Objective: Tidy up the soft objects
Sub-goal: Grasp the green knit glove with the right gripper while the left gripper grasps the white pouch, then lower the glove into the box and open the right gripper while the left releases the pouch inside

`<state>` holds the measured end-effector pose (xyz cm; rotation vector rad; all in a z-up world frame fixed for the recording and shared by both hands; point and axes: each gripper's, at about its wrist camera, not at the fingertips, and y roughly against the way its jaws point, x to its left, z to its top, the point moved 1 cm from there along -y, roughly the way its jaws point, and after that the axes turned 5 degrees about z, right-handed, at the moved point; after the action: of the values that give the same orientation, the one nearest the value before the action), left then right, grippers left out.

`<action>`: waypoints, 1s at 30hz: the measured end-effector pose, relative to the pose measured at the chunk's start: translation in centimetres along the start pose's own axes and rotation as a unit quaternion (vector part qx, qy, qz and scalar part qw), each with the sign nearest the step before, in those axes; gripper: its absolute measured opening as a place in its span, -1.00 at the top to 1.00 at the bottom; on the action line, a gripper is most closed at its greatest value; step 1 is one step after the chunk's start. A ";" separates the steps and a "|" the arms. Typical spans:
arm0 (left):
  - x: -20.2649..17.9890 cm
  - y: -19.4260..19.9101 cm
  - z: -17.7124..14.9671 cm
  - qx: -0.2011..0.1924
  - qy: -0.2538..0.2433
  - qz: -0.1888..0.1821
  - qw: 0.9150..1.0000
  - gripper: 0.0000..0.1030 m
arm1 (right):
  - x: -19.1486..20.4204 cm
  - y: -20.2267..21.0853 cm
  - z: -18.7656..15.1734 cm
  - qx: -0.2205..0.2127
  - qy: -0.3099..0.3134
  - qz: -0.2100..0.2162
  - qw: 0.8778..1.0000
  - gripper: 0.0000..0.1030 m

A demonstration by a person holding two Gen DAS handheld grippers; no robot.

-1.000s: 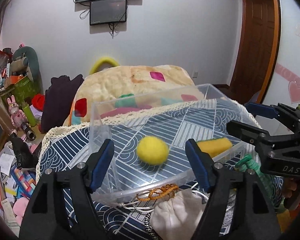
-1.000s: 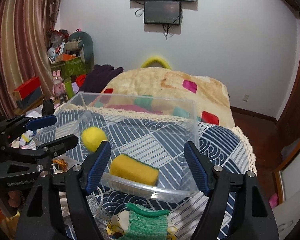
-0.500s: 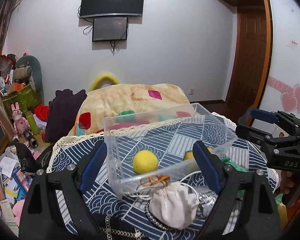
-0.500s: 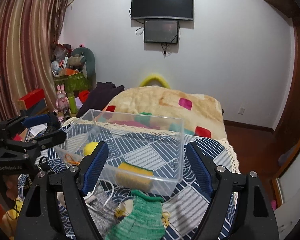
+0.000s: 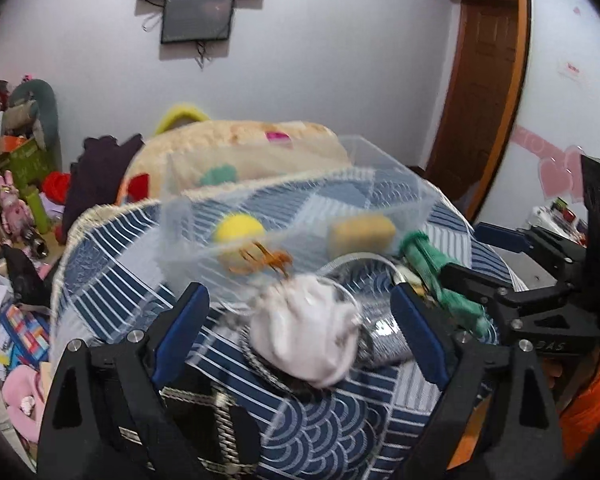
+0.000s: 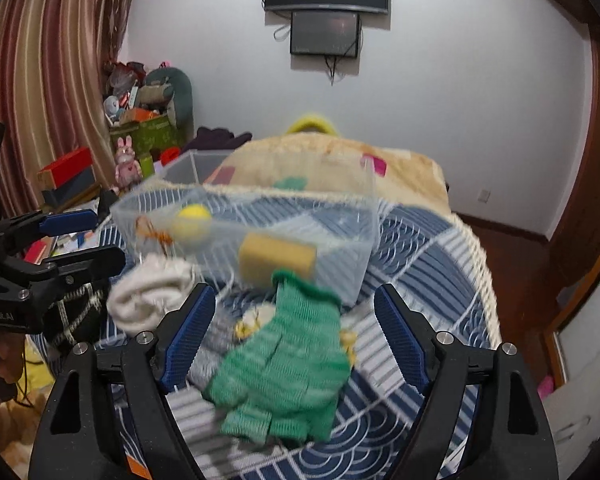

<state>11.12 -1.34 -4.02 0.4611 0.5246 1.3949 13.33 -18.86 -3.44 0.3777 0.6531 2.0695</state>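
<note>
Clear plastic bin (image 5: 380, 184) is sitting at centre frame on a blue-and-white patterned cloth (image 5: 112, 264) covering the counter, holding a yellow ball (image 5: 238, 230) and a yellow sponge (image 5: 360, 232). Orange cord (image 5: 264, 258) is lying against its near wall. White drawstring pouch (image 5: 304, 340) is resting just below the bin in the left wrist view, between the spread, empty fingers of the left gripper (image 5: 300, 332). Green knitted glove (image 6: 288, 360) is lying at lower centre of the right wrist view, between the wide-open, empty fingers of the right gripper (image 6: 296, 336). Cream blanket (image 6: 340, 160) is showing behind the bin.
</note>
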 end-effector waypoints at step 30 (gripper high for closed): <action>0.6 -2.1 -2.6 0.009 0.024 0.001 1.000 0.48 | -2.2 1.1 -3.0 0.000 -0.048 0.028 0.998 0.75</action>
<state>11.32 -0.99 -7.41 0.4434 0.5767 1.4061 12.29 -22.07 -5.30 0.4968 0.5906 2.0904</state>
